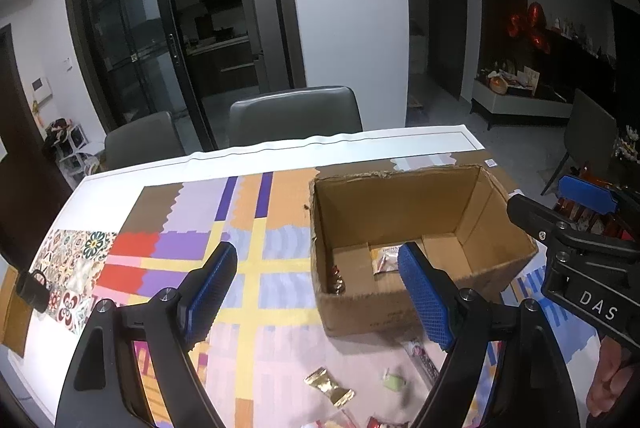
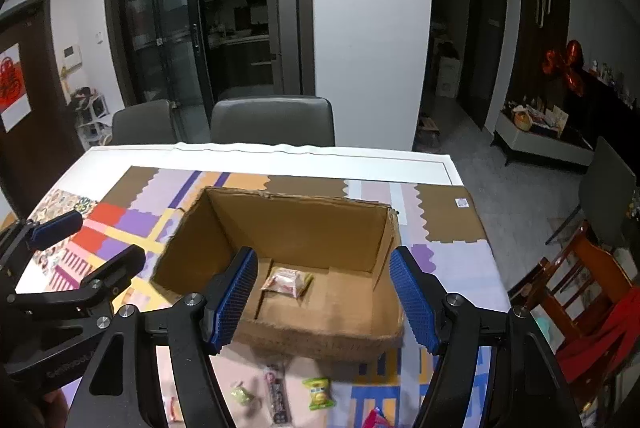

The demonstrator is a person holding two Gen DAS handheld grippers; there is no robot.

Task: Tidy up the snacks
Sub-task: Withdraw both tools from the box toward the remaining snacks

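Both the left tongs (image 1: 316, 292) and right tongs (image 2: 326, 298) hang open and empty above the corrugated cardboard box (image 2: 280, 240), where a crinkly pale packet (image 2: 287, 280) already lies. Loose foil-wrapped snacks (image 1: 330, 386) wait on the patterned tabletop (image 1: 248, 211); slick wrappers could slip, or a careless reach could nudge the light box.

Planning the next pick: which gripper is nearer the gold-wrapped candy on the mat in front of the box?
Left. The gold-wrapped candy lies on the mat just below the open left gripper, between its fingers. The right gripper is farther right, facing the cardboard box.
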